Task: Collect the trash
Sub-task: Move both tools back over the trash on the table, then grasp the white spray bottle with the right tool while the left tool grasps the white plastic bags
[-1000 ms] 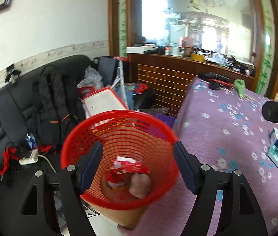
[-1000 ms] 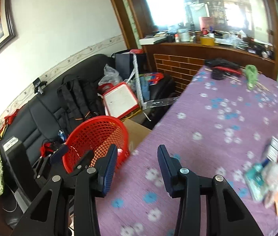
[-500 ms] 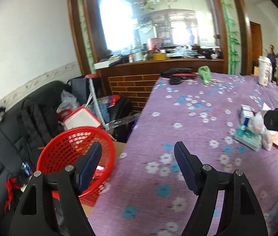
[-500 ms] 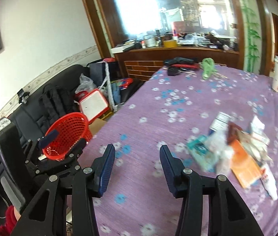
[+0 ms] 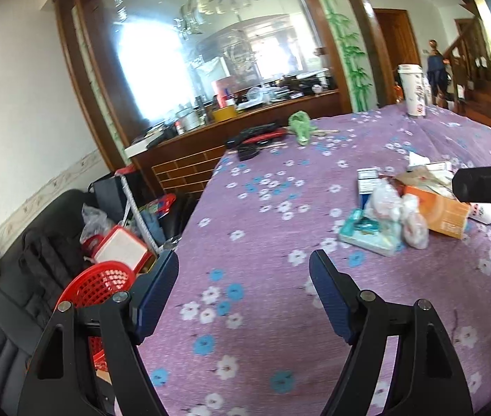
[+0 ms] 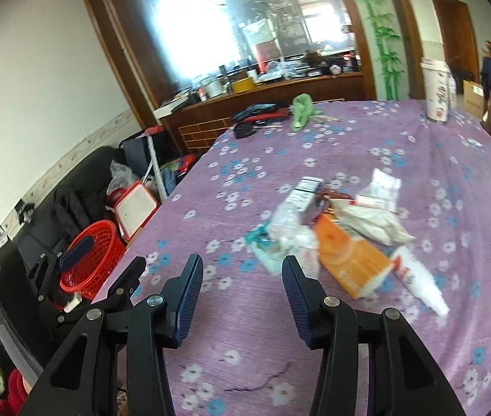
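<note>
With nothing between either set of jaws, I hold my left gripper wide and my right gripper narrower, both aimed at the trash heaped on the desk; the basket waits beside it

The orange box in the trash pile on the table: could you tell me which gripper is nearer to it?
Right. The right gripper hangs open just short of the orange box, at the pile's near edge. The left gripper is farther back, over bare tablecloth, with the box well ahead to its right.
</note>
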`<state>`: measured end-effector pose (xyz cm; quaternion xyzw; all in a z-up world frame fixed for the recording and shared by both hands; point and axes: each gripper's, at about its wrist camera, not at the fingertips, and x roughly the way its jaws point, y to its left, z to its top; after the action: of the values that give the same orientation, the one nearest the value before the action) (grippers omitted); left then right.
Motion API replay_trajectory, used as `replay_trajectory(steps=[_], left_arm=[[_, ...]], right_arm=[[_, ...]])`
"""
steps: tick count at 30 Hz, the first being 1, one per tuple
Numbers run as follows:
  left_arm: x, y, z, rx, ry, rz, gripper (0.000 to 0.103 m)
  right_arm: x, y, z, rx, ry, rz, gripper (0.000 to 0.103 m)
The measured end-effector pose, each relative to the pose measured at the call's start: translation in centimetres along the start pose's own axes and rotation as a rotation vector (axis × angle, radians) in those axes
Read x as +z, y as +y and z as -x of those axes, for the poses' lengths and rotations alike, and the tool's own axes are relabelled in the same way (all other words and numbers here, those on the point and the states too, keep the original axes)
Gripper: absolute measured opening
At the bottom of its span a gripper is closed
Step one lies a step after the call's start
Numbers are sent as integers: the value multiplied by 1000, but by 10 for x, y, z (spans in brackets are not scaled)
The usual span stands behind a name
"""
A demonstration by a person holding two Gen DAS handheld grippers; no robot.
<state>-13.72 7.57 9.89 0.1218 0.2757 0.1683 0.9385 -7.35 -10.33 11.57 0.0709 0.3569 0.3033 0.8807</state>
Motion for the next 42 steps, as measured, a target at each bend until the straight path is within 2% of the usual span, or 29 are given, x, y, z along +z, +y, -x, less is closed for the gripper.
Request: replay_trajectory(steps=[6, 9, 15, 20, 23, 27, 31, 34, 37, 42], left_arm=[[6, -27, 4, -26, 4, -53, 77], [6, -35, 2, -57, 27, -62, 77], [10, -43, -16, -152, 113, -19, 77], [14, -53, -32, -215, 166, 6, 77], [17, -57, -42, -245, 190, 19, 77], [24, -59, -57, -283, 224, 57, 71], [29, -59, -73, -320, 269, 110, 71], [30, -65, -86, -349, 312, 124, 71], [29, -74, -97, -376, 349, 142, 71], [39, -86, -100, -435, 343, 200, 71]], right_arm=[[-4, -37, 16, -27, -23, -58, 51], [-5, -68, 21, -59, -19, -112, 51], [-6, -143, 16, -119, 29, -256, 51], [-2, -173, 4, -187, 62, -253, 50], [-2, -174, -10, -212, 100, -202, 50], [-9, -163, -32, -228, 150, -126, 47], [-14, -147, -45, -295, 166, -10, 46], [-18, -142, -51, -338, 176, 47, 41], [-21, -137, -55, -355, 186, 81, 37], [-23, -133, -53, -362, 182, 85, 37]])
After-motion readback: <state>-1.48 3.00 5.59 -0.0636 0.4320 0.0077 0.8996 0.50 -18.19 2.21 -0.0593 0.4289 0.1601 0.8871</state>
